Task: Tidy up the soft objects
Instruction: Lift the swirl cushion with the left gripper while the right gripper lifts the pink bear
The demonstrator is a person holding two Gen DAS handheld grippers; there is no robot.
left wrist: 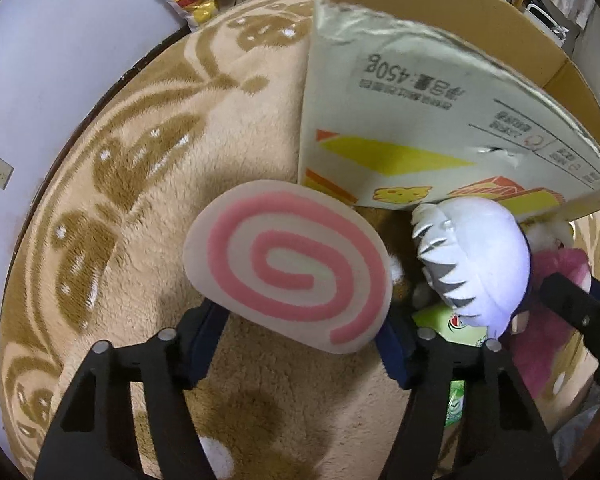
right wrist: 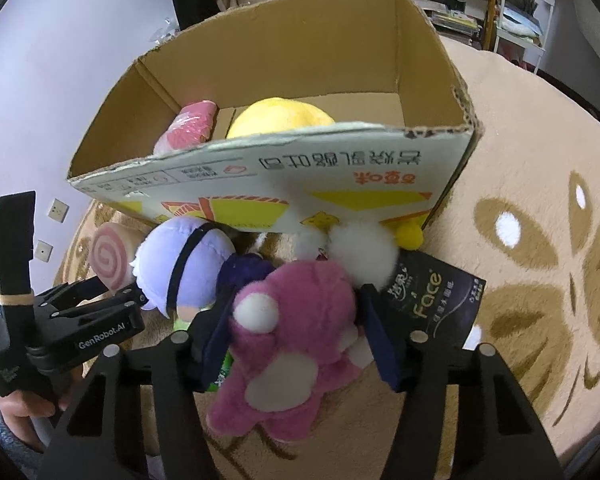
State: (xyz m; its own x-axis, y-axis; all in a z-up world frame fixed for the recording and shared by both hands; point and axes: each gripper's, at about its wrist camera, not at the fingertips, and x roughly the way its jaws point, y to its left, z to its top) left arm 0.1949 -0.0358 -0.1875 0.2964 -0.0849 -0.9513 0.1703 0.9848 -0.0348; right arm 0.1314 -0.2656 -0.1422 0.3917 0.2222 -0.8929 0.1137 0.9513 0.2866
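At lower centre of each wrist view, the left tool (left wrist: 300, 316) grips a pink-swirl cushion (left wrist: 288, 268) while the right tool (right wrist: 296, 328) clamps a magenta plush bear (right wrist: 288, 344) before the cardboard box (right wrist: 340, 184)

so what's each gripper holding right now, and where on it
The left gripper pinches the pink swirl cushion by its lower edge. The right gripper clamps the pink plush bear across its body.
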